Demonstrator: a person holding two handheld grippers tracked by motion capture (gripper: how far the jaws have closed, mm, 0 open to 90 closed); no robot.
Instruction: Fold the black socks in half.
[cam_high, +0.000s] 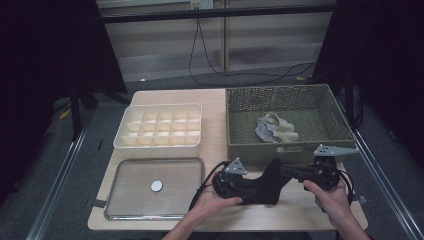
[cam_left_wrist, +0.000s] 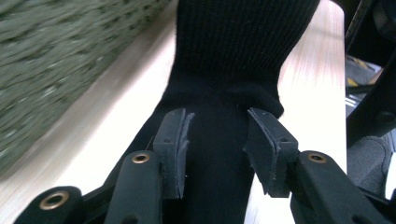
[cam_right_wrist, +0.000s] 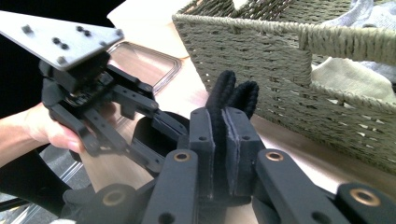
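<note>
A black sock (cam_high: 270, 182) lies stretched between my two grippers at the table's front, just before the wicker basket. In the right gripper view, my right gripper (cam_right_wrist: 222, 126) is shut on a folded edge of the sock (cam_right_wrist: 232, 93), which sticks up above the pads. In the left gripper view, my left gripper (cam_left_wrist: 217, 135) has its jaws spread, with the sock's ribbed body (cam_left_wrist: 233, 56) running between and beneath the pads, which do not squeeze it. From above, the left gripper (cam_high: 254, 187) meets the sock's left end and the right gripper (cam_high: 286, 172) its right end.
A green wicker basket (cam_high: 240, 105) at the back right holds grey and beige cloths (cam_high: 275, 127). A white compartment box (cam_high: 160, 125) stands at the back left. In front of it a metal tray (cam_high: 125, 172) carries a small white disc (cam_high: 156, 186).
</note>
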